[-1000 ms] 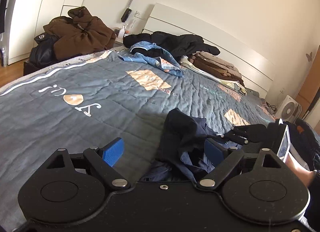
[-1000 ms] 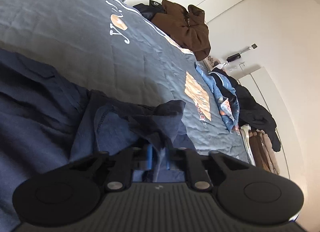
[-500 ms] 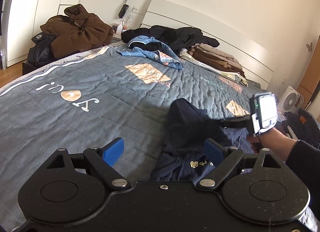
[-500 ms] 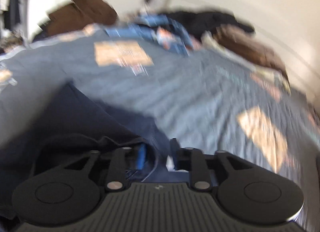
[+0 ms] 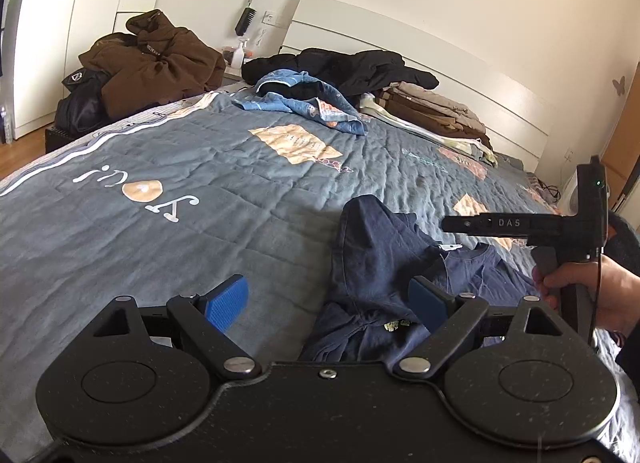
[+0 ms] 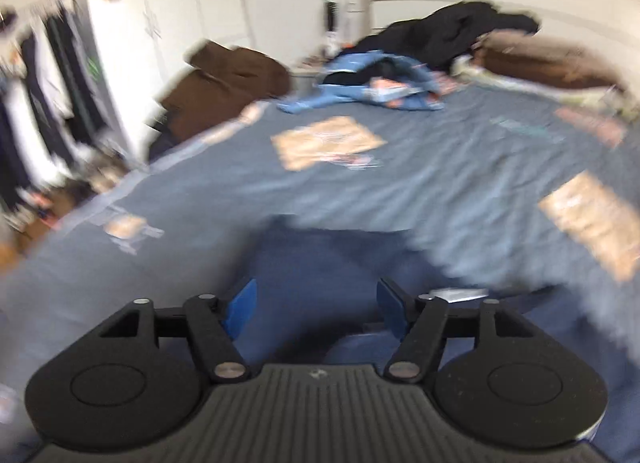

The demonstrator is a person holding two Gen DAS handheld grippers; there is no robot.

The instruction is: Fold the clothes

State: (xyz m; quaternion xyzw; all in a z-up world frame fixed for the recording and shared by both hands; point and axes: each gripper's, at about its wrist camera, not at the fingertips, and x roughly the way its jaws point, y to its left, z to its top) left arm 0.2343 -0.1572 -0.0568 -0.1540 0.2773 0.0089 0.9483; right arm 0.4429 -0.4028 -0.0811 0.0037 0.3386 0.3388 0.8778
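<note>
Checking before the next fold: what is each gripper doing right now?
Left gripper: open, holding nothing.
Right gripper: jaws just opened, empty above the navy shirt.

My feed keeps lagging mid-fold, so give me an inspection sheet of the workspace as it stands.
Surface: grey-blue quilted bedspread, patches and lettering.
Job's things: crumpled navy T-shirt, unfolded, near edge.
Clutter: light blue printed garment, black jacket, folded brown stack by headboard; brown coat beyond.
Grippers: left gripper open over shirt; right gripper has just been opening, nothing between pads.
Cables: thin lead at right hand.
Surroundings: white wardrobe, hanging brush.
</note>
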